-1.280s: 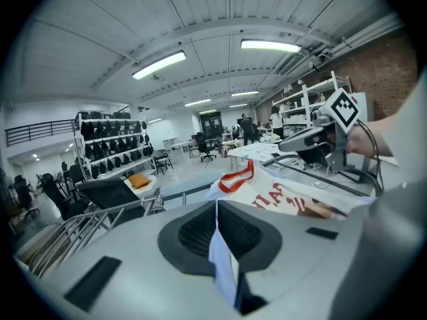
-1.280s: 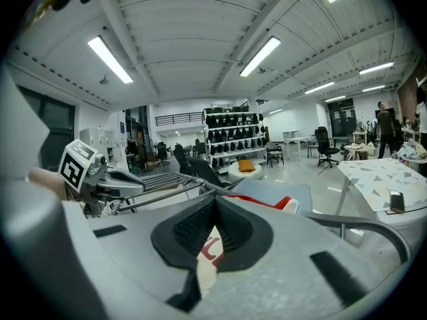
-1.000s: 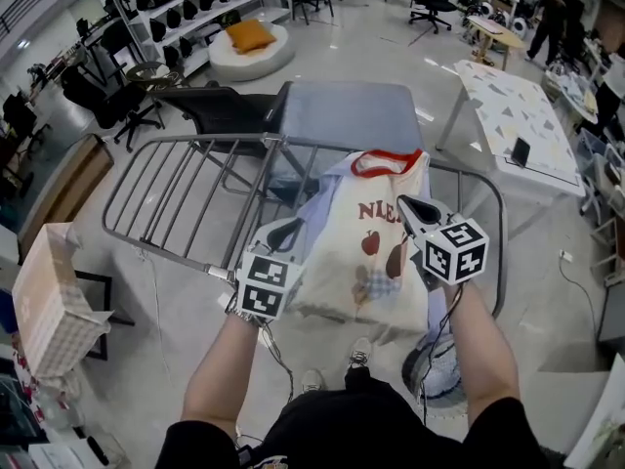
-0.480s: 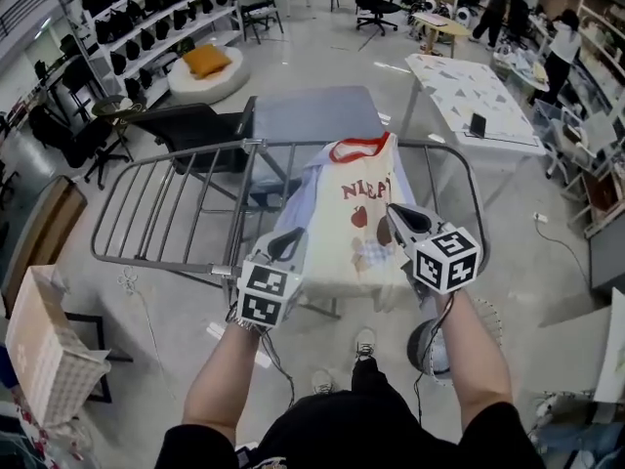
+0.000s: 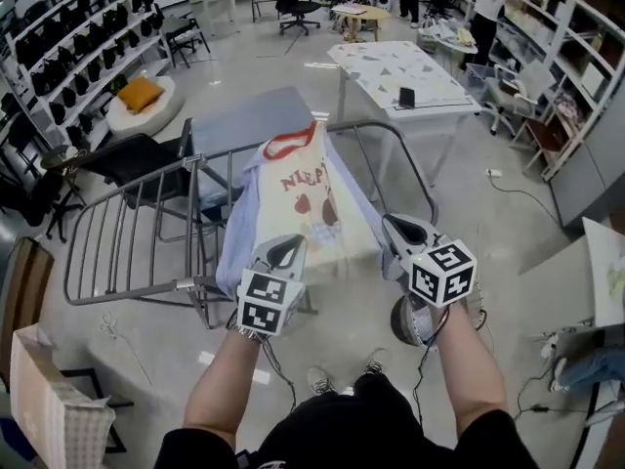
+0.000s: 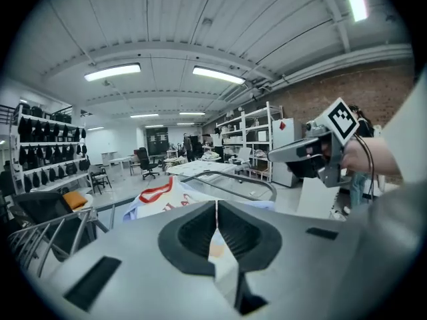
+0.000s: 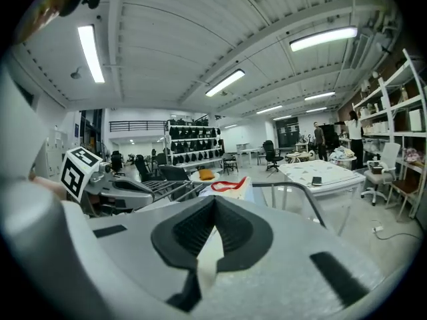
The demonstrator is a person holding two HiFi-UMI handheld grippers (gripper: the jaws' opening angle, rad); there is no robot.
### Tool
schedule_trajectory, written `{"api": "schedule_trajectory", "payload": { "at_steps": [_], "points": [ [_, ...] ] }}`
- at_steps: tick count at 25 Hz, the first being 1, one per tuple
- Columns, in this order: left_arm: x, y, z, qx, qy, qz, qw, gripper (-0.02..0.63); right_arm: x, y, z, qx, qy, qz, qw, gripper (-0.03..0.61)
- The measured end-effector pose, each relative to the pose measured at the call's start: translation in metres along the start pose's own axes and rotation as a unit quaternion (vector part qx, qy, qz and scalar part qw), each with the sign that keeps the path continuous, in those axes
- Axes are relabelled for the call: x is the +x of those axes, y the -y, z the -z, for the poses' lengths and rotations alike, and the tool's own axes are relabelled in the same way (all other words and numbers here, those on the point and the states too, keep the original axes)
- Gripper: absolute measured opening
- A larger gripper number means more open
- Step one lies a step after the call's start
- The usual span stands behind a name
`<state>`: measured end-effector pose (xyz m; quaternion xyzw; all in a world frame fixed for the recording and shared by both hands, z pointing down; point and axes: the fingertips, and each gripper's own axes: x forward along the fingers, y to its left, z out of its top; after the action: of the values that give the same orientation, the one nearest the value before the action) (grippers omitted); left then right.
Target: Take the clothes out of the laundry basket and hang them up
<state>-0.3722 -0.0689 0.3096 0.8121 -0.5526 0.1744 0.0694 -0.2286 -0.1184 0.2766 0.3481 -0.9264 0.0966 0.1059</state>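
Observation:
A cream T-shirt (image 5: 308, 198) with a red collar and apple prints lies stretched over the right wing of a grey metal drying rack (image 5: 127, 225). Under it a pale blue garment (image 5: 237, 237) is draped on the same rack. My left gripper (image 5: 289, 249) is shut on the shirt's near hem at its left. My right gripper (image 5: 392, 227) is shut on the hem at its right. In the left gripper view cream cloth sits pinched in the shut left gripper (image 6: 217, 211). The right gripper view shows the right gripper (image 7: 213, 209) shut on cloth, with the red collar (image 7: 227, 186) beyond.
A black office chair (image 5: 137, 159) stands behind the rack. A white table (image 5: 391, 66) is at the far right. A beige checked box (image 5: 49, 408) stands at the lower left. A round white thing (image 5: 408, 320) sits on the floor by my right arm. Shelves line the left wall.
The view has swung to the right around the rack. Both grippers moved along with it, still shut on the hem. The shirt now lies stretched flatter over the rack.

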Motion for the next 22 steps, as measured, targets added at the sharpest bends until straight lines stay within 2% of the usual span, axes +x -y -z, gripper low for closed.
{"api": "schedule_trajectory", "payload": {
  "at_steps": [4,11,18,22],
  "points": [
    [0.011,0.047,-0.02,0.005,0.018,0.037,0.9992,0.012,-0.047,0.026,0.008,0.017,0.009,0.036,0.999,0.003],
    [0.041,0.142,-0.047,0.018,0.032,0.078,0.9963,0.012,-0.138,0.083,0.031,0.031,0.018,0.089,0.995,0.005],
    [0.071,0.264,-0.054,0.015,0.023,0.112,0.9933,0.012,-0.253,0.147,0.067,0.042,0.021,0.125,0.991,0.003],
    [0.076,0.326,-0.057,0.028,0.025,0.112,0.9929,0.006,-0.312,0.176,0.088,0.049,0.024,0.135,0.989,0.005]
  ]
}}
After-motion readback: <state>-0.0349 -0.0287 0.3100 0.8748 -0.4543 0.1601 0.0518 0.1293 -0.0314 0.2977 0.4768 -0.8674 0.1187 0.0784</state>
